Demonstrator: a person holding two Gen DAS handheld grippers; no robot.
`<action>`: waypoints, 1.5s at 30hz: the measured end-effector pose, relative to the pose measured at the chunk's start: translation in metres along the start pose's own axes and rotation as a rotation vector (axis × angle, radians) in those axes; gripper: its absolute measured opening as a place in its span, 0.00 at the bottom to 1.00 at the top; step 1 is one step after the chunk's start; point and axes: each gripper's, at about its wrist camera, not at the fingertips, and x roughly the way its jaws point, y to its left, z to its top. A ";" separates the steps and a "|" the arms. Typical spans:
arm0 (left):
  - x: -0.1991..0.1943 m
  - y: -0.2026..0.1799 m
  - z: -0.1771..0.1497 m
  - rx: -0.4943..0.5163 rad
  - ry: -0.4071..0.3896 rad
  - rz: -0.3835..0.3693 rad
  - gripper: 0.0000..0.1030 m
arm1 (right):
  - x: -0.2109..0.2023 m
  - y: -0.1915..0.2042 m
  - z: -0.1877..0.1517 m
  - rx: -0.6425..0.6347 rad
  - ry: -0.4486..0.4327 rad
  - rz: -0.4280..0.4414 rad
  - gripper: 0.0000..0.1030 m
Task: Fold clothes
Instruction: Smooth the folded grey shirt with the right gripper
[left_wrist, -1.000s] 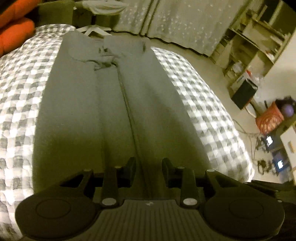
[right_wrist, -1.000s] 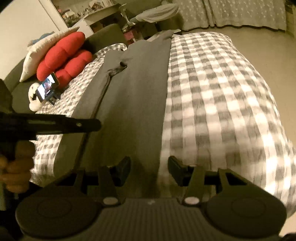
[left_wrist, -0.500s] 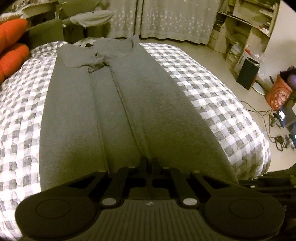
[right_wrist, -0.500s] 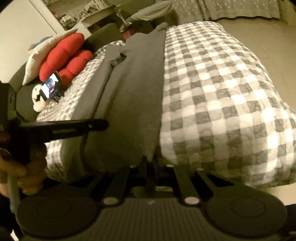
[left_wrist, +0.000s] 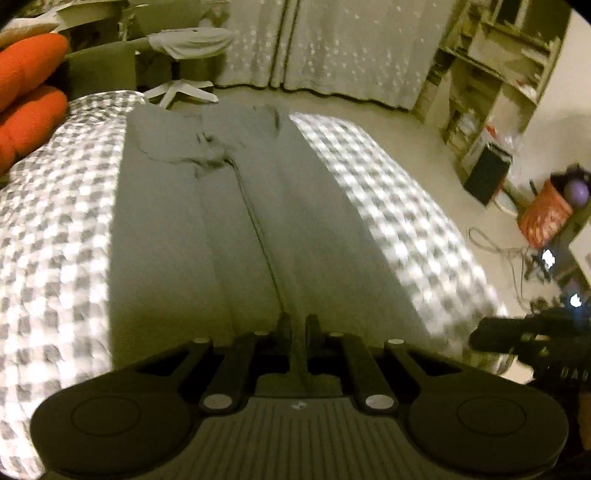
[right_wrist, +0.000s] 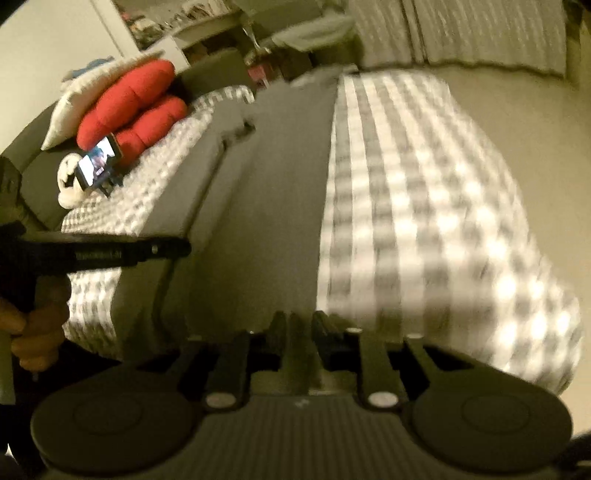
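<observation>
A second earlier both claws stood wide over the near hem; now the left claw and right claw had pinched narrow onto the grey garment, which lay lengthwise along the checked bed. Judging by that, a lift-and-fold toward the far end was ready. The only container, an orange basket on the floor at far right, held something too blurred to name.

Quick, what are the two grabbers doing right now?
Left gripper: shut on the grey garment, at its near edge.
Right gripper: shut on the same garment's near edge.
</observation>
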 end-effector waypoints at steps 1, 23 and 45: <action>-0.003 0.004 0.007 -0.014 -0.007 -0.001 0.07 | -0.004 -0.001 0.009 -0.019 -0.012 -0.010 0.24; 0.111 0.100 0.182 -0.218 -0.080 0.123 0.31 | 0.135 -0.051 0.234 -0.062 0.012 -0.080 0.24; 0.217 0.133 0.224 -0.268 -0.165 0.035 0.47 | 0.259 -0.081 0.330 -0.029 -0.089 -0.047 0.31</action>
